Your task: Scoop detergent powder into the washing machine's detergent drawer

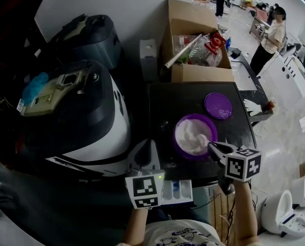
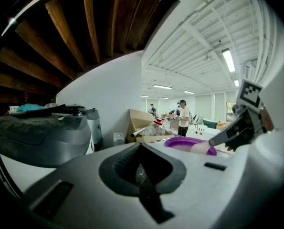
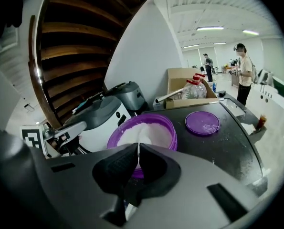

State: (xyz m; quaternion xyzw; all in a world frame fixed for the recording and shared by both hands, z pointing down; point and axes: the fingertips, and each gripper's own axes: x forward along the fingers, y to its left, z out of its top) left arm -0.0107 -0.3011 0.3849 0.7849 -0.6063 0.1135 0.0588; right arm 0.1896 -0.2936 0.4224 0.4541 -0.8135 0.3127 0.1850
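Detergent powder (image 1: 190,135) fills an open purple tub (image 1: 193,118) standing on a dark worktop (image 1: 167,101), with the tub's purple lid (image 1: 218,105) lying flat just beyond it and dusted with white grains. The right hand-held gripper (image 1: 212,146) is clenched on the thin white handle of a spoon (image 1: 204,139), whose bowl rests in the powder at the tub's near right side. The right gripper view shows the handle pinched upright between the two dark pads, the heap of powder directly ahead.

The left hand-held gripper (image 1: 144,152) hovers at the worktop's near left edge, its jaws pressed together with nothing visible between them. Just beside its marker cube, a white detergent drawer (image 1: 177,192) with several compartments stands pulled out below the worktop's front edge.

A bulky white-and-dark appliance (image 1: 85,111) sits to the left of the worktop. Behind the worktop, an open cardboard box (image 1: 193,35) holds clear plastic bottles and a metal tube. A person (image 1: 269,40) stands well apart in the bright room at the far right.
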